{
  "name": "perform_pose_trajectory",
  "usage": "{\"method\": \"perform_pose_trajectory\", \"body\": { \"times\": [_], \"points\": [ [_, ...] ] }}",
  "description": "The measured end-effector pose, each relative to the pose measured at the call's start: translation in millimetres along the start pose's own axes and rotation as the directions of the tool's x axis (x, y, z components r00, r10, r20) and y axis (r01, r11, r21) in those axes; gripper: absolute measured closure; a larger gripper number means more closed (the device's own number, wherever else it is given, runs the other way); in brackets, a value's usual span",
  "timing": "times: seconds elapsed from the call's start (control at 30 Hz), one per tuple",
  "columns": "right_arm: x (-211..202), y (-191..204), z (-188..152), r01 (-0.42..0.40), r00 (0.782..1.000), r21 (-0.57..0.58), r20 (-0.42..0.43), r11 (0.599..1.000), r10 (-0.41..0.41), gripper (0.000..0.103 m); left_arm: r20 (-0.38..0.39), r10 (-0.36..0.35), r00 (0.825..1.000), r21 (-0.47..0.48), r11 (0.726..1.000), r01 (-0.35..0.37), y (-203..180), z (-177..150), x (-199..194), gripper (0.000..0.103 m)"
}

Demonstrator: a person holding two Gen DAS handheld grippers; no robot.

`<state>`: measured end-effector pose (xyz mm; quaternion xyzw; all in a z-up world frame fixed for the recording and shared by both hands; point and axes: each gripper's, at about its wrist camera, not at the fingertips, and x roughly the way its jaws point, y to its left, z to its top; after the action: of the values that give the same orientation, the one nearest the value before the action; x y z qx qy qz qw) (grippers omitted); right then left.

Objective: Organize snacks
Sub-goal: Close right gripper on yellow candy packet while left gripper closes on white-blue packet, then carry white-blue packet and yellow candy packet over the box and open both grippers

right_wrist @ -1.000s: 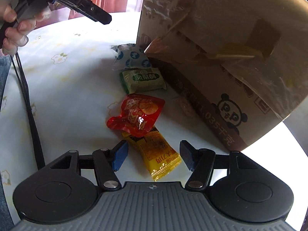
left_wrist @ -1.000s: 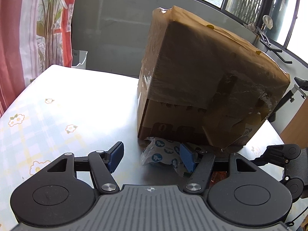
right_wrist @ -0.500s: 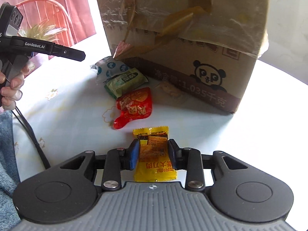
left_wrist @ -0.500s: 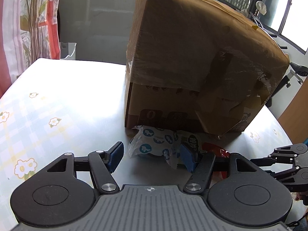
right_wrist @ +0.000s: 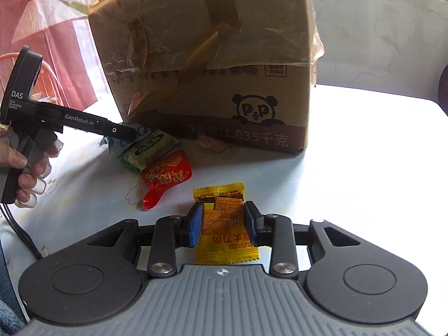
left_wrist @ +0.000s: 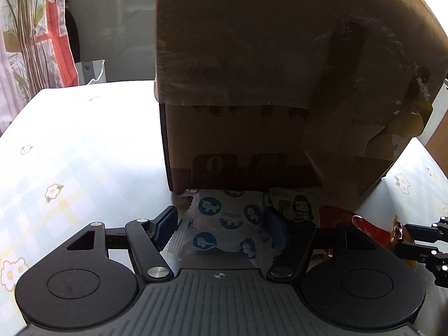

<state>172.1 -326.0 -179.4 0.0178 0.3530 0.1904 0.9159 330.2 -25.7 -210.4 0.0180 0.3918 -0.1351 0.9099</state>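
A white snack packet with blue unicorn dots (left_wrist: 221,229) lies on the table against the cardboard box (left_wrist: 280,84). My left gripper (left_wrist: 221,228) is open with its blue pads on either side of that packet. My right gripper (right_wrist: 224,219) is shut on a yellow snack packet (right_wrist: 225,232). A green packet (right_wrist: 149,149) and a red packet (right_wrist: 165,176) lie beside the box (right_wrist: 212,64); both also show in the left wrist view, green (left_wrist: 296,207) and red (left_wrist: 336,215).
The table carries a pale flowered cloth (left_wrist: 70,151). A red patterned curtain (left_wrist: 42,28) hangs at the far left. The left gripper's body and the hand holding it (right_wrist: 30,156) show in the right wrist view.
My left gripper has moved forward so its pads now flank the white packet. My right gripper closed on the yellow packet and stays shut on it.
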Motion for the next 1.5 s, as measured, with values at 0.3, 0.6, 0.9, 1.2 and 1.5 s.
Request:
{"method": "perform_pose_trajectory", "body": {
  "times": [0.3,0.6,0.9,1.2,1.5],
  "points": [
    [-7.2,0.5,-0.7,-0.001,1.000,0.044,0.011,0.999,0.000,0.070,0.031,0.005,1.000,0.014,1.000,-0.005,4.7,-11.8,-37.5,0.058],
    [-30.3,-5.1,15.1,-0.015,0.995,0.090,0.098,0.996,0.006,0.070,0.048,-0.002,0.999,-0.010,1.000,0.003,15.7,-13.0,-58.8,0.060],
    [-39.4,2.9,25.1,-0.022,0.992,0.064,0.129,0.998,0.013,0.070,0.135,-0.044,0.990,-0.026,0.999,0.048,12.0,-9.7,-87.8,0.061],
    [-53.8,10.1,39.1,-0.025,0.984,0.044,0.180,0.999,0.016,0.070,0.228,-0.077,0.971,-0.034,0.996,0.086,2.8,2.1,-114.9,0.061],
    [-88.1,21.6,106.2,-0.030,0.943,-0.075,0.327,0.997,0.053,0.070,0.447,-0.098,0.889,0.015,0.995,0.102,-13.2,76.7,-172.4,0.097]
  ]
}}
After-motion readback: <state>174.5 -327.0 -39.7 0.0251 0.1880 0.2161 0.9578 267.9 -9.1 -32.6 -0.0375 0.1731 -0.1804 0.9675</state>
